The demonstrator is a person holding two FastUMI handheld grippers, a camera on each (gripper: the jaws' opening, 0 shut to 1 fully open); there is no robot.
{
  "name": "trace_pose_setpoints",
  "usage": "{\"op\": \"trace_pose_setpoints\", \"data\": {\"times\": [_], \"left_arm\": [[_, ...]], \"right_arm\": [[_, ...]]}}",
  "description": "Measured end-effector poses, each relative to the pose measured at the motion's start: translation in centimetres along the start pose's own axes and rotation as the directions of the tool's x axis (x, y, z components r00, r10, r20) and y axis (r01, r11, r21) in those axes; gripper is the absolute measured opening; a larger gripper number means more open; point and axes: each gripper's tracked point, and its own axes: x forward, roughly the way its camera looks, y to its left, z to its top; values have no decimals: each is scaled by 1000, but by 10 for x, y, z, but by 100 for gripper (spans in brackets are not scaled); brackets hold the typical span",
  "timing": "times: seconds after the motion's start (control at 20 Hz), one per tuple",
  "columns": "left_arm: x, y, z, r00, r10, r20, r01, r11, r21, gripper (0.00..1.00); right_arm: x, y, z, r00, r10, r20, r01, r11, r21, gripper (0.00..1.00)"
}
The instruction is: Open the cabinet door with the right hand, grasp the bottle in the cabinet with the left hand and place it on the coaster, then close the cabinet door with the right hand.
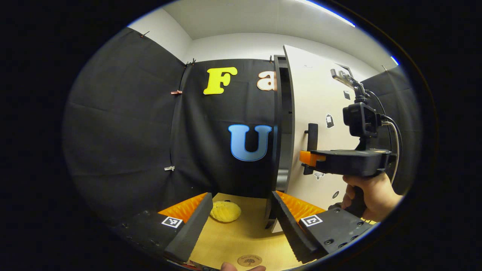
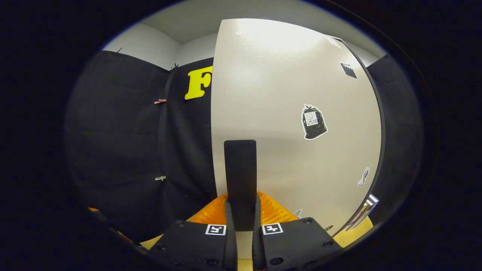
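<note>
Door (image 2: 293, 113) barely ajar; my right fingers (image 2: 244, 222) pinch its handle (image 2: 240, 177), left fingers (image 1: 241, 222) spread, bottle and coaster (image 1: 249, 260) work left.

Narrow gap into cabinet (image 1: 280, 124), door (image 1: 320, 113) edge-on beside it.

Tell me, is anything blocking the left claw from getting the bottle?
Yes. The white cabinet door hangs just ajar, covering the inside, so no bottle can be seen. The right claw is shut on the black door handle. The open left claw waits above the wooden table.
</note>
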Motion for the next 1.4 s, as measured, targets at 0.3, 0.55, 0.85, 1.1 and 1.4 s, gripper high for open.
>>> {"op": "trace_pose_setpoints", "data": {"times": [0.3,0.55,0.85,1.1,1.4], "left_arm": [[-16,-18,4,1000,-23,2,23,1000,13,98],[-22,-40,14,998,-66,22,66,997,29,98],[-17,-72,25,992,-117,38,116,993,29,98],[-15,-98,28,986,-165,38,164,986,23,98],[-6,-141,28,971,-239,28,239,971,16,98]], "right_arm": [[-46,-12,4,999,32,6,-32,999,8,19],[-84,-29,5,999,41,5,-41,999,11,19],[-124,-57,6,1000,14,-8,-13,1000,19,19],[-156,-87,10,1000,-30,4,30,999,18,19],[-177,-111,8,996,-85,9,85,996,35,19]]}}
